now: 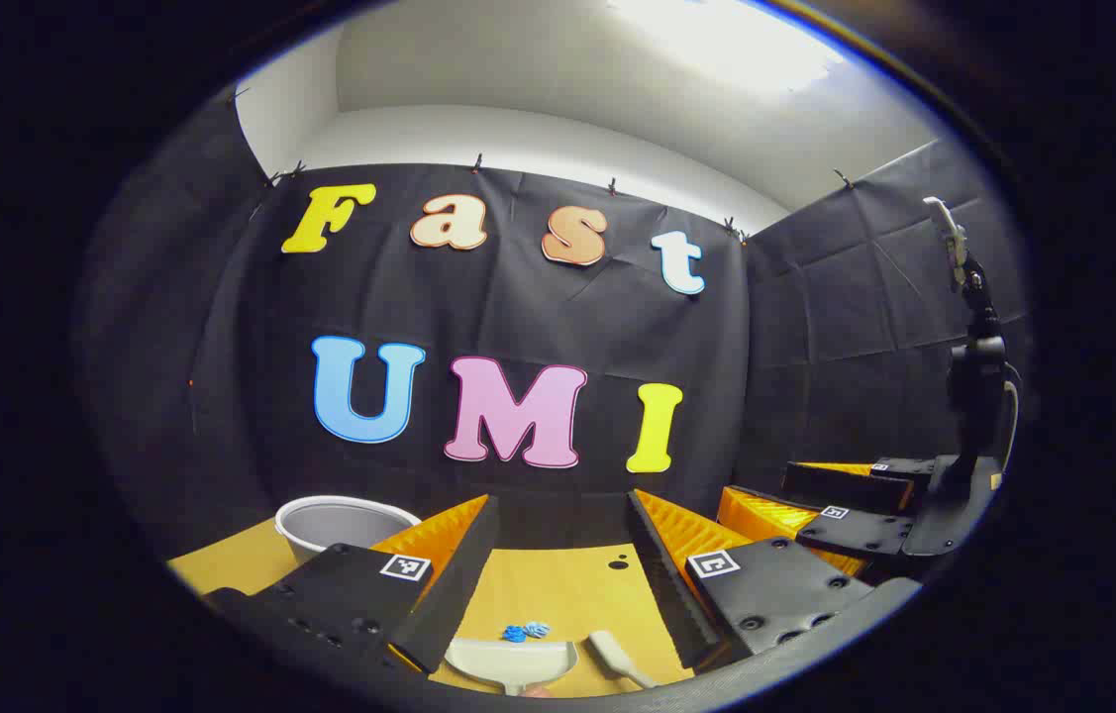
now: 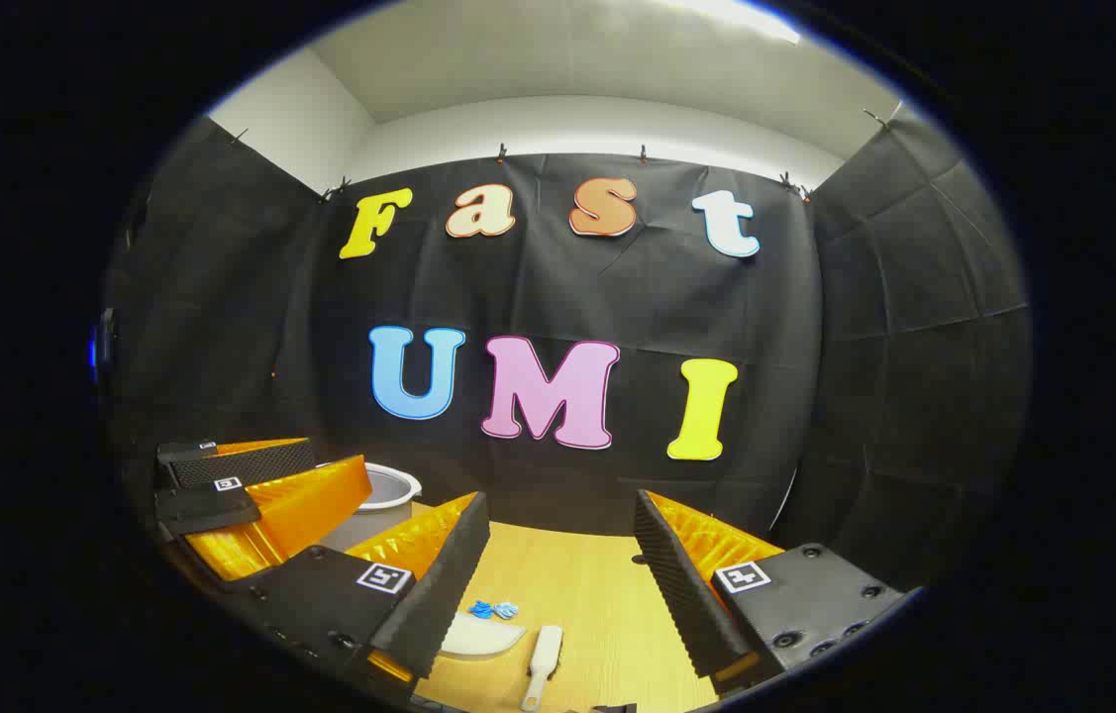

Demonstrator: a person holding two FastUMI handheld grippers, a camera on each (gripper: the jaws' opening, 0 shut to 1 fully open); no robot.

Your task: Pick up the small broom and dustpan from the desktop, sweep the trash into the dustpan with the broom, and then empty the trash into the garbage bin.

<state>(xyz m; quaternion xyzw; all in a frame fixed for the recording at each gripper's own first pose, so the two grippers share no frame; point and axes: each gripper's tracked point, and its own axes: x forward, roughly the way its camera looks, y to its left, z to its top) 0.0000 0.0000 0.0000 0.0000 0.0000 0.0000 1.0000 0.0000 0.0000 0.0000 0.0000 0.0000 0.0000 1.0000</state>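
The table is wide open in the middle. The dustpan, broom and blue trash lie close together. The bin stands far left by the wall.

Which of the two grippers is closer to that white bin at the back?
Left. The left gripper has the bin just beyond its left finger. The right gripper sits farther to the right, with the left one between it and the bin.
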